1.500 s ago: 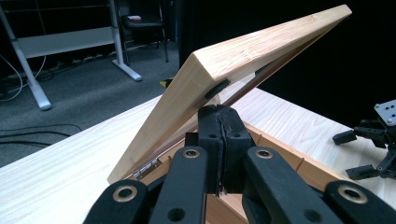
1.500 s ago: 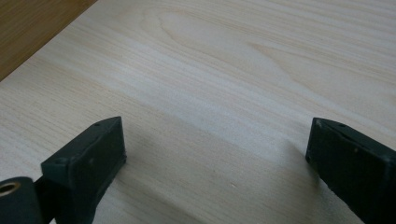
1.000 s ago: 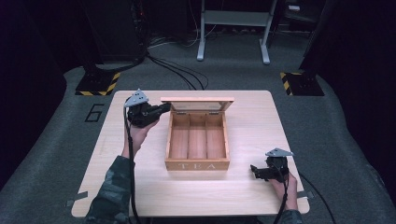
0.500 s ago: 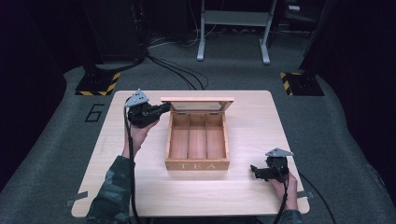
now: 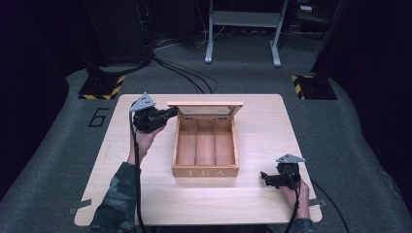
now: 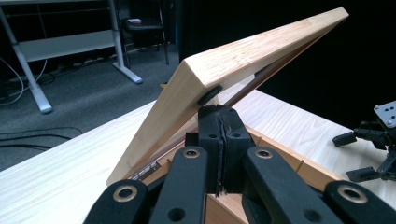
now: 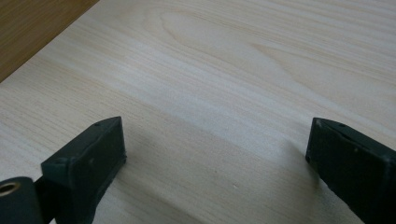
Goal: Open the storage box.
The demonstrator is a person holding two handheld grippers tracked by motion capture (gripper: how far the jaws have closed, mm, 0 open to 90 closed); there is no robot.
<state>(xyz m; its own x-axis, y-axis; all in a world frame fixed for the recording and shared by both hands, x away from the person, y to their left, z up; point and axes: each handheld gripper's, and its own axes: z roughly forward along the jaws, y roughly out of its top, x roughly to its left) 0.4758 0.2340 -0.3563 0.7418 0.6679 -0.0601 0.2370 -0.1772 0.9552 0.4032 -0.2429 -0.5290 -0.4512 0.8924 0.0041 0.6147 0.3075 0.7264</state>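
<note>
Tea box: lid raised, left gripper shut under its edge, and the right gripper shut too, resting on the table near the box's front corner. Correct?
Not quite. The right gripper is open: the right gripper view shows its jaws wide apart over bare table. The rest holds: the left gripper is shut beneath the raised lid of the tea box.

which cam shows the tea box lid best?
Left gripper view: the lid stands close up, tilted open, with the shut left tool under its edge. The high view shows it small, edge-on. The right gripper view catches a brown corner, likely the box.
</note>
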